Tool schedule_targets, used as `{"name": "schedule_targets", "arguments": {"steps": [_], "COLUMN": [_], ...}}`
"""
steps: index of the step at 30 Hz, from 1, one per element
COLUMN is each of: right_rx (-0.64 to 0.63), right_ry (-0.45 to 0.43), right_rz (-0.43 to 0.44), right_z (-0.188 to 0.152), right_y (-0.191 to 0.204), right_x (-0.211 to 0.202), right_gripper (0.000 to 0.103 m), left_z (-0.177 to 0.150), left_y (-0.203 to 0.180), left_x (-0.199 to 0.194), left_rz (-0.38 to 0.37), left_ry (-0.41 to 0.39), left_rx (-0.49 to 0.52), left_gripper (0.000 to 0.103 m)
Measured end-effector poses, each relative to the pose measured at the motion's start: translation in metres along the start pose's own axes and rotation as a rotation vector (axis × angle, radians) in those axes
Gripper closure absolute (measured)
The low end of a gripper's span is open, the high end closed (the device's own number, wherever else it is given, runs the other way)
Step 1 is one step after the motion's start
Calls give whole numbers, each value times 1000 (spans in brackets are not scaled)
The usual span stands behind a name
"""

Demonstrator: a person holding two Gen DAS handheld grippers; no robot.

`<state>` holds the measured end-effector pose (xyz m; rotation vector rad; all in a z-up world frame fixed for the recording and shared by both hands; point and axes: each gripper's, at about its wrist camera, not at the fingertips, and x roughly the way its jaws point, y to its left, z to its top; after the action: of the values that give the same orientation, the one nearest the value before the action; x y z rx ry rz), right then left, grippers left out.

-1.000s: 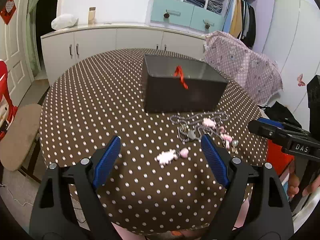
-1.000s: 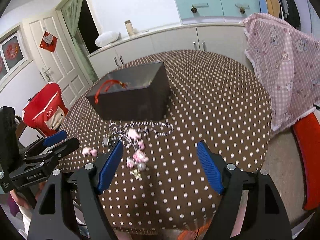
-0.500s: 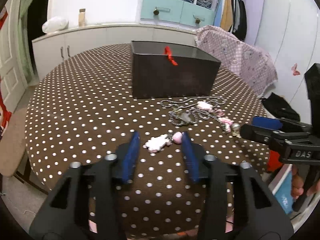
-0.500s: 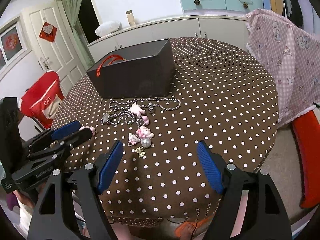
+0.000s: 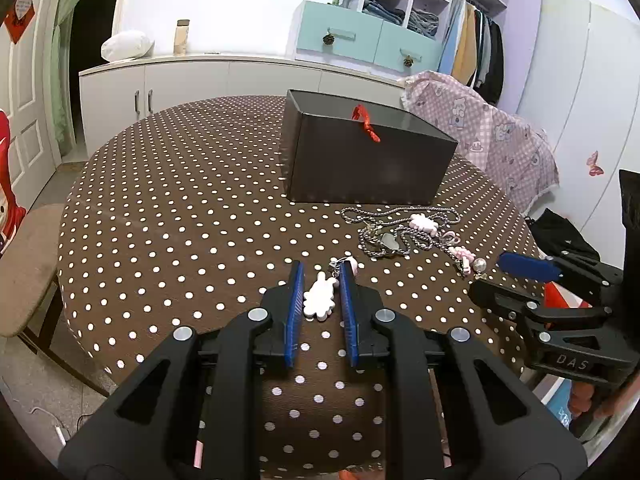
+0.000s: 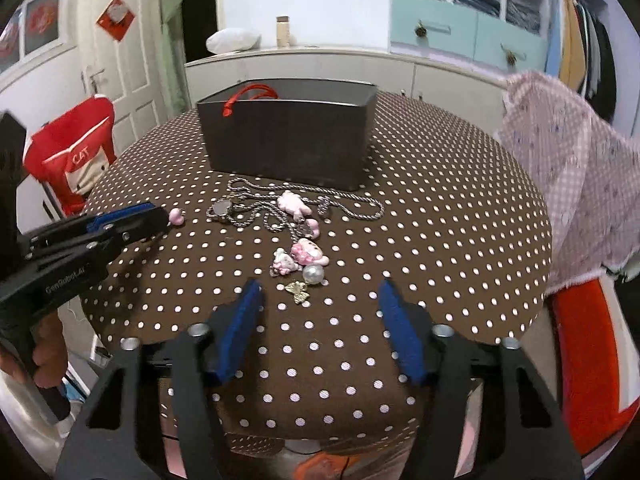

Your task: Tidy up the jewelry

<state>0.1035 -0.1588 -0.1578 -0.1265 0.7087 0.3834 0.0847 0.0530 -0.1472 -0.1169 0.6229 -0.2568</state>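
A white and pink charm (image 5: 319,298) lies on the polka-dot table (image 5: 180,216), between the blue pads of my left gripper (image 5: 320,276). The jaws stand close on both sides of it, nearly touching. In the right wrist view only its pink bead (image 6: 176,216) shows beyond the left gripper (image 6: 136,220). Silver chains with pink charms (image 5: 404,232) lie in front of the dark open box (image 5: 368,160), which has a red ribbon. My right gripper (image 6: 320,296) is open and empty, just short of a pearl and gold charm (image 6: 306,280).
A pink checked cloth (image 6: 576,168) hangs at the table's right side. A red chair (image 6: 72,156) stands to the left. White cabinets (image 5: 224,76) run along the wall behind. A stool (image 5: 24,264) is at the left table edge.
My left gripper has moved forward over the white charm and its jaws have narrowed around it. My right gripper has come closer to the pearl charm and stays open.
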Motion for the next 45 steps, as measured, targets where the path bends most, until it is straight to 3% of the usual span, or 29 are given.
{"name": "schedule_targets", "arguments": {"steps": [4,12,23,45], "right_rx": [7,11,63,95], "right_ry": [-13,-18,-34,-176], "right_rz": [10,42,74,47], "right_z": [1,1,6,48], "right_y": [-5,-14,-24,-48], "right_x": [2,-1,-8,-40], "right_gripper": [82,96,96,96], "left_z": [-3,0,8,50], "left_y": [-5,-10,-12,-15], "left_x": [-2,-2,-10,-25], "left_rz": [8,3,-6,-36], "left_ry": [-9,-27,-61,-172], "left_rx": [11,-13,-19,7], "left_gripper": [85,85,85,85]}}
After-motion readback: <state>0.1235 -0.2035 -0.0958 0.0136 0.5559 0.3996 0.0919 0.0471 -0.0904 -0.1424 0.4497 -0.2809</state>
